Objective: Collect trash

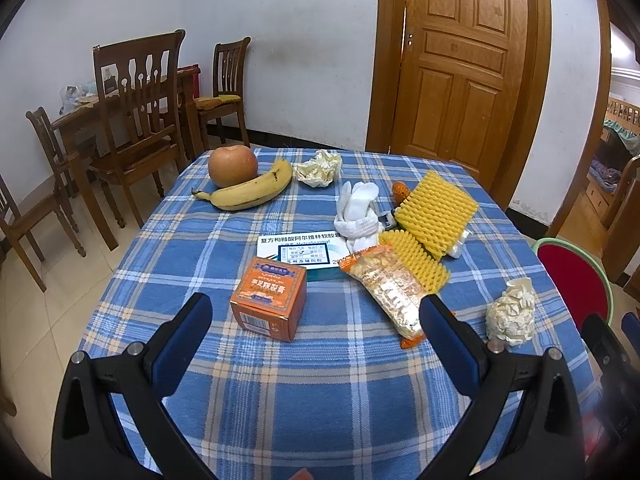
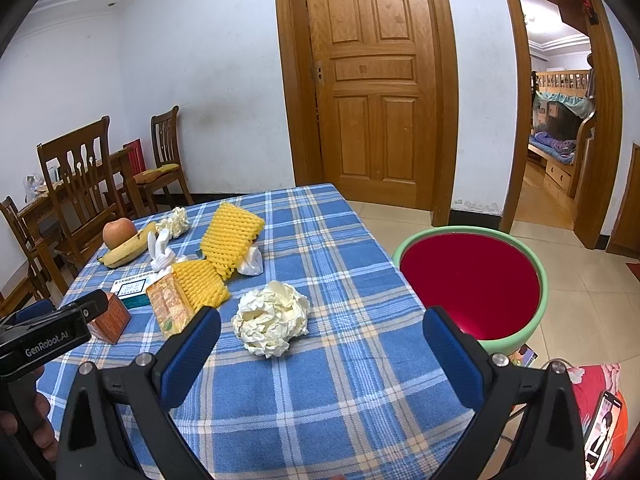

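Table covered by a blue plaid cloth, seen from both wrist cameras. Left gripper — jaws spread wide, holding nothing, above the near part of the cloth. An orange carton sits just beyond the jaw gap, near the left finger; a snack packet lies at 1 o'clock, its near end running behind the right fingertip. Beyond them, at 12 o'clock, a white medicine box lies flat, with a white sock and two yellow foam fruit nets on its right. An apple and a banana, touching each other, occupy 11 o'clock at the far edge, a crumpled paper just beside the banana's tip.

Right gripper — jaws likewise wide and empty. A second crumpled paper ball rests on the cloth at 11 o'clock, just beyond the jaw gap and nearer the left finger, touching neither finger. A basin with a green rim and red interior stands off the table's right edge at 1 o'clock. The left gripper's body appears at 9 o'clock.
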